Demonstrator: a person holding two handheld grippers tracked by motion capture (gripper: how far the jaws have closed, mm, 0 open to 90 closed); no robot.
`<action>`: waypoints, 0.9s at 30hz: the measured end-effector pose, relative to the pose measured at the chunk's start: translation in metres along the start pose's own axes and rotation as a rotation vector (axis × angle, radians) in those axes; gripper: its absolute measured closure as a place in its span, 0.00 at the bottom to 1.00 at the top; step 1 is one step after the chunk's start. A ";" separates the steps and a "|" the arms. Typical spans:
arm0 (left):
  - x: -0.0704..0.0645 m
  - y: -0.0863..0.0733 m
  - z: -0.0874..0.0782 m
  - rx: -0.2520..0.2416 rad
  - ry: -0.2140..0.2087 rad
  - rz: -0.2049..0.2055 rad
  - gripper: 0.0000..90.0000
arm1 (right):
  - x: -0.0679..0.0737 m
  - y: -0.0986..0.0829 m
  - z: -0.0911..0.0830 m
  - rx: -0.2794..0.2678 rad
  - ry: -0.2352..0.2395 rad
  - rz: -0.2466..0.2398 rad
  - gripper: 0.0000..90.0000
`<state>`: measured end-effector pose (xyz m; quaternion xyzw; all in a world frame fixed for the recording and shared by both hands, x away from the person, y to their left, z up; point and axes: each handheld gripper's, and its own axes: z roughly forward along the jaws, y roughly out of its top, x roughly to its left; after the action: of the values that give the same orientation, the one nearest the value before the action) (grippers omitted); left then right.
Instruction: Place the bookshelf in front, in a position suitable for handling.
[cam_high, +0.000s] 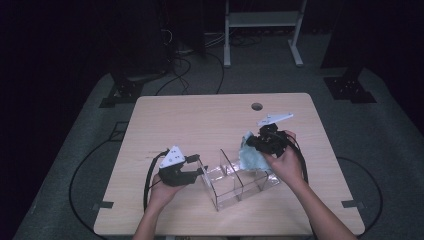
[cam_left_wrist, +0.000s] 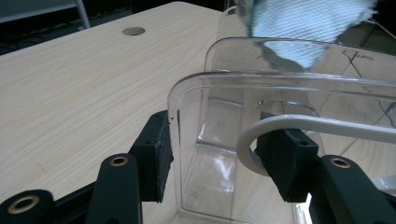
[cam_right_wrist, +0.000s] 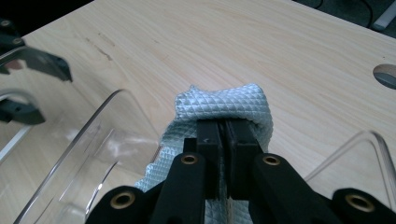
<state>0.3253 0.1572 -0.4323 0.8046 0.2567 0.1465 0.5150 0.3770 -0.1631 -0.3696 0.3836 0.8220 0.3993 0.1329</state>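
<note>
A clear plastic box (cam_high: 240, 189) with inner dividers lies at the middle front of the table. My left gripper (cam_high: 200, 168) stands open at the box's left end. In the left gripper view its jaws (cam_left_wrist: 217, 161) straddle the rounded end wall (cam_left_wrist: 280, 79), one pad outside against the wall and one inside. My right gripper (cam_high: 253, 142) hangs above the box's right end, shut on a pale blue quilted cloth (cam_high: 250, 159). In the right gripper view the cloth (cam_right_wrist: 224, 105) bulges over the closed pads (cam_right_wrist: 225, 135), with the clear box rim (cam_right_wrist: 93, 135) below at left.
The wooden table (cam_high: 200, 120) has a round cable hole (cam_high: 257, 106) near its far edge. Black cables loop from both grippers over the table's front sides. A white frame (cam_high: 262, 20) and dark stands are on the floor behind.
</note>
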 end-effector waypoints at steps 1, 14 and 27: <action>0.000 0.000 0.000 0.001 -0.003 0.001 0.51 | -0.001 0.003 0.003 0.008 0.000 0.004 0.95; -0.002 0.000 0.000 -0.004 0.019 -0.029 0.52 | 0.004 0.006 -0.004 -0.021 -0.006 -0.004 0.95; -0.002 0.000 0.001 -0.004 0.028 -0.038 0.52 | 0.026 -0.035 -0.093 -0.138 0.032 0.003 0.95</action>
<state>0.3241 0.1555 -0.4332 0.7965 0.2788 0.1487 0.5156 0.2922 -0.2091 -0.3342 0.3684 0.7940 0.4613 0.1454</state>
